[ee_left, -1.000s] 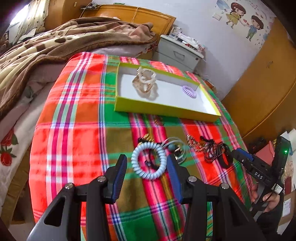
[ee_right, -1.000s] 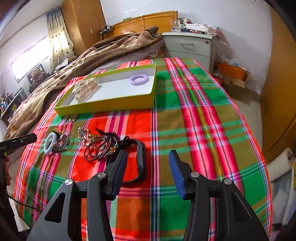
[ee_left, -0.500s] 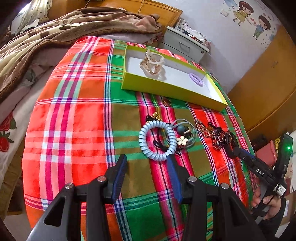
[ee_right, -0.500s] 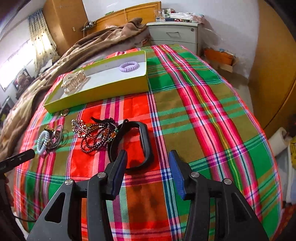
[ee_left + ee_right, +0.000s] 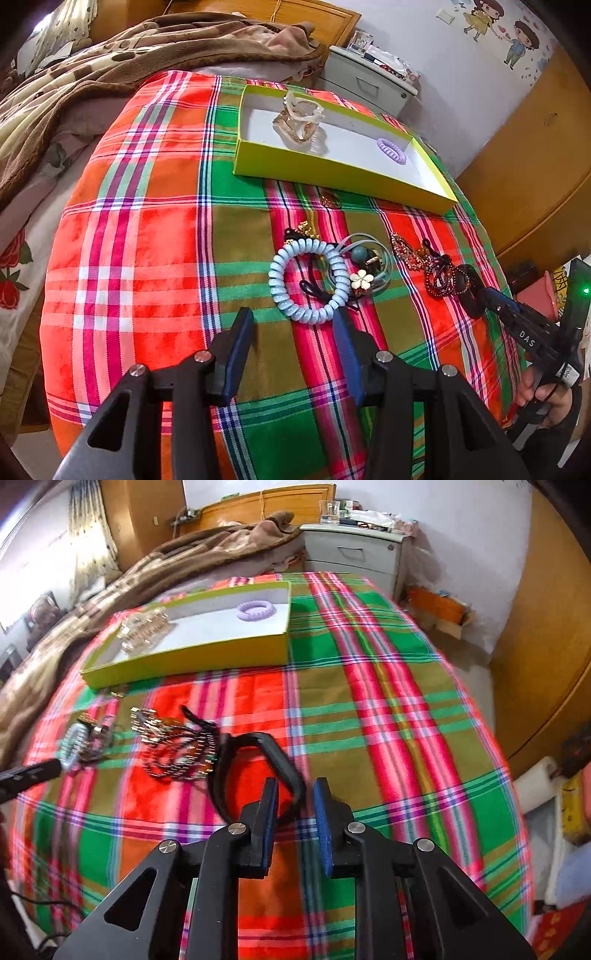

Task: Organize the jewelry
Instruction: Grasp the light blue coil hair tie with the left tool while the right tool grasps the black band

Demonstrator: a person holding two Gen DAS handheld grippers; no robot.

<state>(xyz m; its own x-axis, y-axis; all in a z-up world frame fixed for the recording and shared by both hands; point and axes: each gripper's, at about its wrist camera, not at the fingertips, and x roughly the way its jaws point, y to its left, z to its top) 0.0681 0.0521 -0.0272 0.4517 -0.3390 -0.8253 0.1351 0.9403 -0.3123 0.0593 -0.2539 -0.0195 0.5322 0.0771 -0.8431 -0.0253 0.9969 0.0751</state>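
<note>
A yellow-green tray [image 5: 332, 173] [image 5: 184, 661] at the back of the plaid cloth holds clear hair claws [image 5: 299, 122] and a purple coil tie [image 5: 392, 150] [image 5: 255, 610]. A pale blue coil tie [image 5: 308, 280], a flower hair tie [image 5: 362, 278], dark bead bracelets [image 5: 441, 277] [image 5: 177, 753] and a black band [image 5: 258, 771] lie loose in front. My left gripper [image 5: 293, 328] is open just before the blue coil. My right gripper [image 5: 293, 801] is partly closed, its jaws astride the black band's near edge, gap still showing.
The plaid cloth [image 5: 147, 221] covers a round table. A brown blanket [image 5: 74, 74] and bed lie behind left. A grey nightstand [image 5: 354, 554] stands behind, a wooden wardrobe [image 5: 546, 627] to the right. Boxes sit on the floor at right.
My left gripper pulled back a little from the blue coil. My right gripper moved left to the black band and its jaws narrowed around the band's edge.
</note>
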